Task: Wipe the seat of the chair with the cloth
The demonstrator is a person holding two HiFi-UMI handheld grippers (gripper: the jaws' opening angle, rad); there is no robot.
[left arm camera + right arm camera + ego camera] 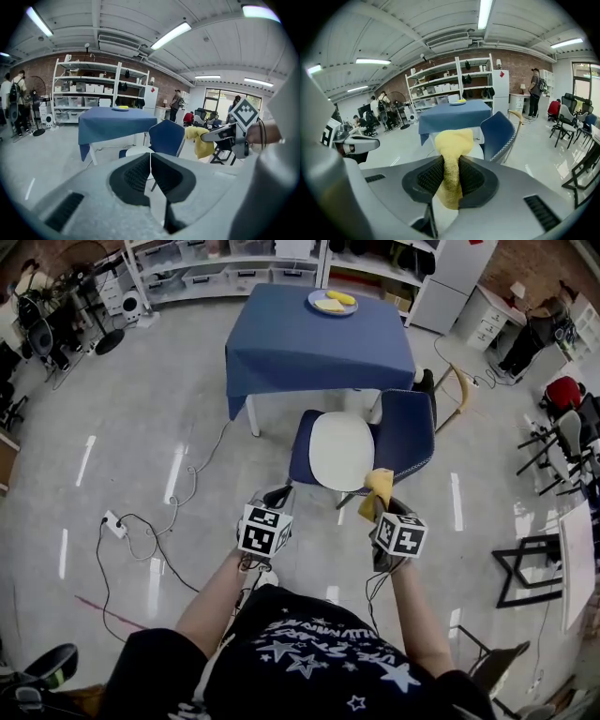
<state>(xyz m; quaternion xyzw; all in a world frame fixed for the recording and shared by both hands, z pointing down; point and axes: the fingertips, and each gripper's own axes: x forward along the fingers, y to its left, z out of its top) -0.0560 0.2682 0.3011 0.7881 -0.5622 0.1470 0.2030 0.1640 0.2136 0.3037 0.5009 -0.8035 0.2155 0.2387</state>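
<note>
A blue chair (408,432) with a white seat (341,451) stands on the floor in front of me, beside a table. My right gripper (382,507) is shut on a yellow cloth (379,488), which hangs just over the seat's near right edge. In the right gripper view the cloth (451,154) bunches up between the pads, with the chair (499,131) behind it. My left gripper (272,497) is shut with nothing in it, near the chair's near left corner. The left gripper view shows the chair (166,137) and the cloth (200,140) held off to the right.
A table under a blue tablecloth (314,338) stands just beyond the chair, with a plate of yellow items (332,302) on it. A power strip and cables (117,524) lie on the floor at left. Shelving (225,263) lines the far wall; office chairs (562,432) stand at right.
</note>
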